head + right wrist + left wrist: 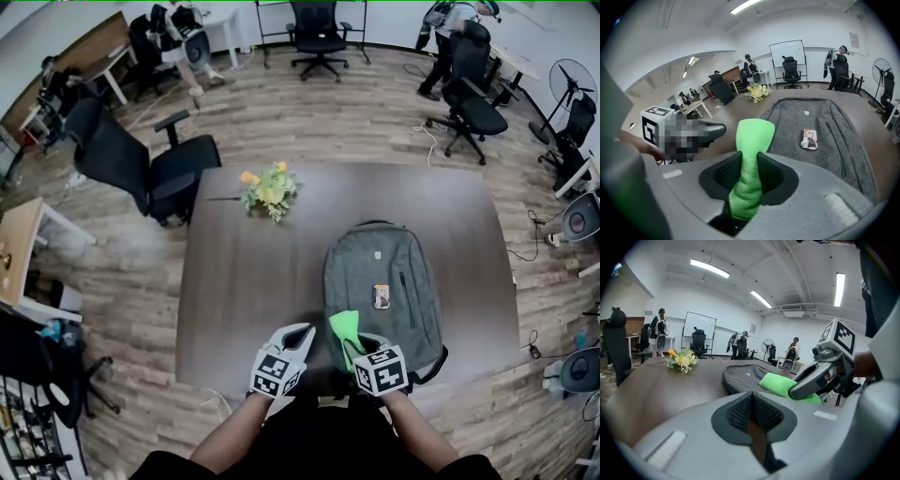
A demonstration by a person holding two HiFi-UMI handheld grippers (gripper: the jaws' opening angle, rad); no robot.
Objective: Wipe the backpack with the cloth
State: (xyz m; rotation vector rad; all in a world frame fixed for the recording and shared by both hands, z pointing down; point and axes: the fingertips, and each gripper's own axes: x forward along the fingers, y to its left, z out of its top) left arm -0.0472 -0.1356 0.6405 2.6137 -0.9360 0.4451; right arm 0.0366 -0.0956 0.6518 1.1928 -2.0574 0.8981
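Note:
A grey backpack point(389, 272) lies flat on the dark table point(234, 281), with a small picture tag point(382, 296) on its front. My right gripper point(359, 349) is shut on a bright green cloth point(346, 331) over the backpack's near left corner. In the right gripper view the cloth point(754, 136) sticks up between the pads, and the backpack point(811, 122) stretches ahead to the right. My left gripper point(300, 333) hovers just left of the backpack, shut with nothing in it point(751, 401). From the left gripper view, the cloth point(780, 383) and backpack point(743, 376) lie to the right.
A small bunch of yellow flowers point(269, 192) lies at the table's far left. A black office chair point(141, 169) stands left of the table. More chairs, desks and people are at the back of the room. The table's near edge is just under my grippers.

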